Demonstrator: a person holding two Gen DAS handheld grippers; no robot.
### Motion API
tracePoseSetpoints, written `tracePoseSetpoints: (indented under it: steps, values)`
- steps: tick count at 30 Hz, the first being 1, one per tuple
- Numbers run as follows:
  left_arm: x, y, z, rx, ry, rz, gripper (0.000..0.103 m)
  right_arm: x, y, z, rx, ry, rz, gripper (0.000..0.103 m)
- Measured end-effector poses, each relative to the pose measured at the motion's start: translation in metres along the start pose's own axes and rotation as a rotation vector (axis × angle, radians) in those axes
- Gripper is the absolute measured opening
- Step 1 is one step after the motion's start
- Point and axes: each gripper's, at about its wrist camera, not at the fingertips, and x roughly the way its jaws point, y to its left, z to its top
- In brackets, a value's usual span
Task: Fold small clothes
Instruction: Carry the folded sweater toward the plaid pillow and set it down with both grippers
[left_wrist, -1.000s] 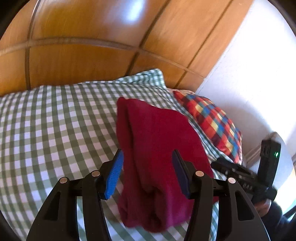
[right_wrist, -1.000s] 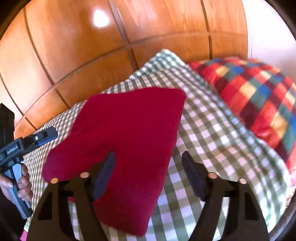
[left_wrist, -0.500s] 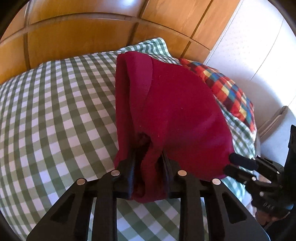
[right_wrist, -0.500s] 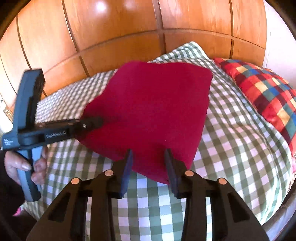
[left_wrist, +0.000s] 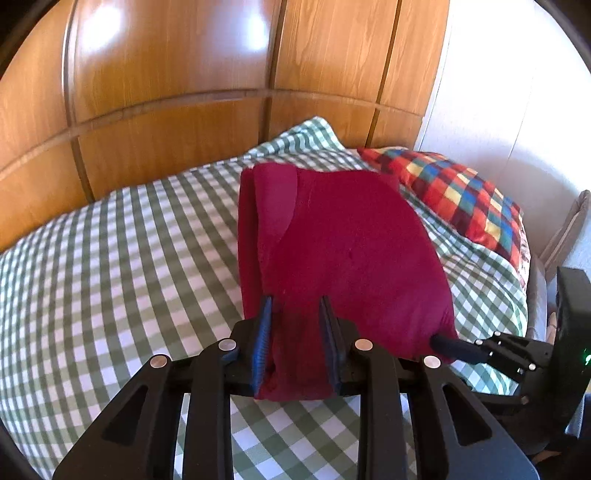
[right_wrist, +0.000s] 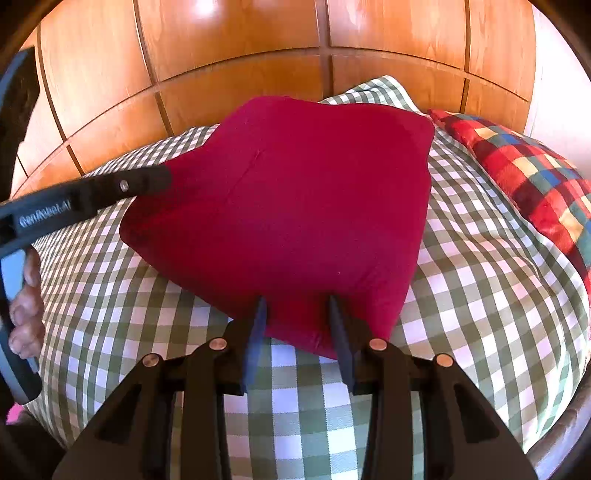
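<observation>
Left hand-held gripper (left_wrist: 295, 334) clenched on my red garment's (left_wrist: 343, 254) near edge | right hand-held gripper (right_wrist: 297, 328) clamps the same garment's near hem, cloth spreading toward 12 o'clock | garment lifted over the green-checked bed (right_wrist: 480, 295) | plaid pillow (right_wrist: 535, 177) at 2 o'clock

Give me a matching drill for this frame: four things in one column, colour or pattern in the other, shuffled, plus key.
Things:
1. cloth
2. cover
3. pillow
4. headboard

Looks:
A. brown wood panels
B. plain dark red
C. green and white check
D. check of red, blue, yellow and green

Pairs: 1-B, 2-C, 3-D, 4-A
</observation>
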Motion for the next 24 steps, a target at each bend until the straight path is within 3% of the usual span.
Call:
tracePoseSetpoints:
  steps: [5,9,15,21,24]
  values:
    - [-0.004,0.001,0.002,-0.010,-0.006,0.010,0.025,-0.004,-0.003,0.005,0.022,0.001,0.013,0.037]
    - [-0.006,0.001,0.003,-0.013,-0.014,0.008,0.025,-0.014,-0.007,0.008,0.053,-0.008,0.047,0.047]
    - [-0.005,-0.004,0.003,0.020,-0.017,0.015,0.025,-0.021,-0.006,0.008,0.062,-0.017,0.049,0.048]
    - [0.041,0.015,-0.011,-0.030,0.126,0.025,0.025,-0.009,-0.007,0.005,0.077,0.009,0.039,0.049]
    - [0.037,0.022,-0.013,-0.081,0.112,-0.004,0.026,-0.014,-0.002,0.005,0.073,0.000,0.039,0.057]
